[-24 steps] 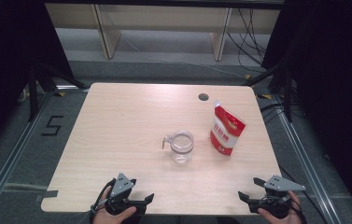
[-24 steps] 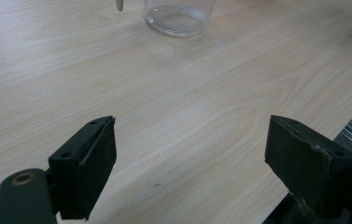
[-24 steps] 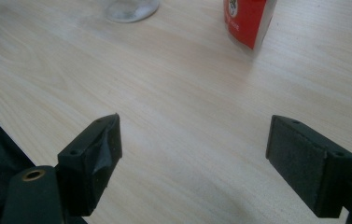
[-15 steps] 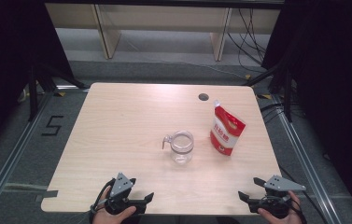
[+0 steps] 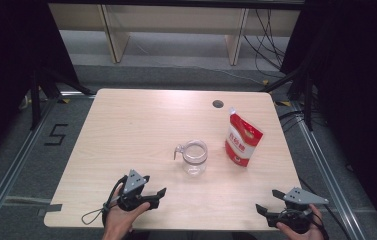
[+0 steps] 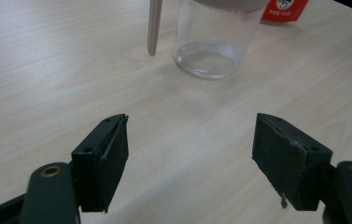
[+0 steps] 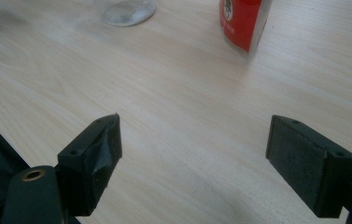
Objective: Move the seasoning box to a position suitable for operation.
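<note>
High view: table point(image 5: 126, 125); jug point(image 5: 195, 156) at centre, pouch point(image 5: 242, 141) upright just right of it, apart. Left tool point(image 5: 151, 199) and right tool point(image 5: 268, 212) at near edge, hand-held, level, likely start pose.
Left gripper view: jaws wide, empty; jug point(image 6: 213, 39) ahead.
Right gripper view: jaws wide, empty; pouch point(image 7: 243, 21) ahead.

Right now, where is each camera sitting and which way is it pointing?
High view: above the person's side, looking forward and down on the table; hands, left gripper and right gripper show.
Left gripper view: behind its open jaws, facing the glass pitcher.
Right gripper view: behind its open jaws, facing the red pouch.
All share pitcher and pouch.
</note>
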